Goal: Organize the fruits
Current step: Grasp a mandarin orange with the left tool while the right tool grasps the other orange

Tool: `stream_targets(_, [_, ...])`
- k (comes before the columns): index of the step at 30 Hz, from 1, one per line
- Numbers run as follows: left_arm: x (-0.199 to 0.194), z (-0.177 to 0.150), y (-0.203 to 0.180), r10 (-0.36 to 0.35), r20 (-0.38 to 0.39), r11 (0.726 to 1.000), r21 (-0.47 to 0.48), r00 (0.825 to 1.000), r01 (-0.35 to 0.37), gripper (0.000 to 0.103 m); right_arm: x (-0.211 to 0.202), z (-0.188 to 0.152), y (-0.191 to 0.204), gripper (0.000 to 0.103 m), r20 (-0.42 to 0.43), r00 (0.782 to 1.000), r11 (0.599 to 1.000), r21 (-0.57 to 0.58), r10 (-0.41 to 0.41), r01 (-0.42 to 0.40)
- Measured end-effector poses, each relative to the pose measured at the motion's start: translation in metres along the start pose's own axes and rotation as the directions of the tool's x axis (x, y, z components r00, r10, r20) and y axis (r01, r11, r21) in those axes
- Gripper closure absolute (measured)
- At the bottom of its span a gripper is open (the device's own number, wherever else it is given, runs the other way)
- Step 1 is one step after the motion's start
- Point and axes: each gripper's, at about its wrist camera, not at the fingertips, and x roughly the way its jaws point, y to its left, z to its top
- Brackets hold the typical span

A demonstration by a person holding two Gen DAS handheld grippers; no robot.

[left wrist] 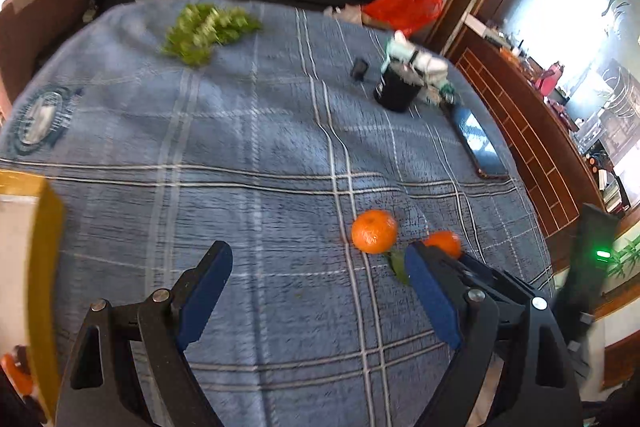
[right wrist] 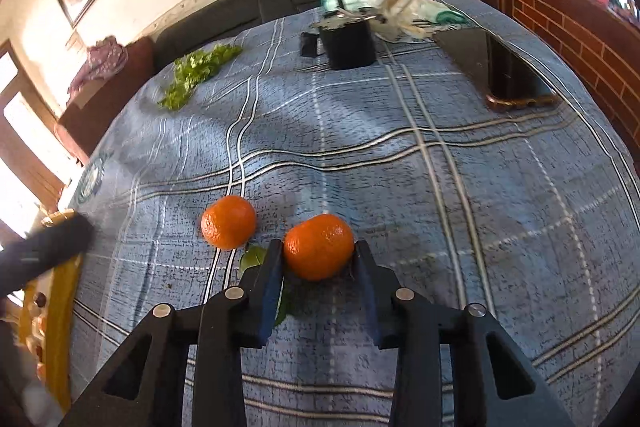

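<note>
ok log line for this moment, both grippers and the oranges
left gripper: open, empty | right gripper: closing around near orange, contact unclear | far orange: loose on blanket

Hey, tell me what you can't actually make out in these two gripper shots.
- Left wrist view: far orange half hidden behind the gripper's own finger.
- Left wrist view: yellow box cut off by the frame edge, contents unclear.
- Right wrist view: leaf partly covered by right gripper.

fuzzy woven plaid blanket [right wrist: 400,115]; dimpled, slightly glossy orange [right wrist: 319,246] peel; matt black plastic right tool [right wrist: 318,263].
</note>
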Motion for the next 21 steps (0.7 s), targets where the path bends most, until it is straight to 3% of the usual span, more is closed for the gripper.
stream_targets(11, [0.065, 0.009, -0.023, -0.011, -0.066, 0.999, 0.052, 0.998, 0.015, 0.016, -0.015, 0.002, -0.024, 0.066, 0.009, 1.0, 0.997, 0.071, -0.014, 0.013])
stream_targets(14, [0.074, 0.011, -0.031, 0.009, -0.057, 0.996, 0.09, 0.998, -0.004, 0.022, -0.017, 0.003, -0.024, 0.065, 0.02, 1.0, 0.997, 0.075, -0.022, 0.02])
stream_targets(17, [0.077, 0.009, -0.039, 0.021, -0.051, 0.99, 0.137, 0.998, -0.014, 0.049, -0.019, 0.004, -0.024, 0.065, 0.029, 0.999, 0.997, 0.075, -0.026, 0.023])
stream_targets(18, [0.076, 0.007, -0.042, 0.024, -0.049, 0.988, 0.157, 0.999, -0.016, 0.068, -0.019, 0.004, -0.025, 0.065, 0.028, 0.999, 0.997, 0.075, -0.024, 0.022])
stream_targets(21, [0.072, 0.004, -0.043, 0.031, -0.046, 0.986, 0.164, 0.998, -0.023, 0.072, -0.016, 0.003, -0.025, 0.065, 0.022, 0.999, 0.997, 0.08, -0.026, 0.024])
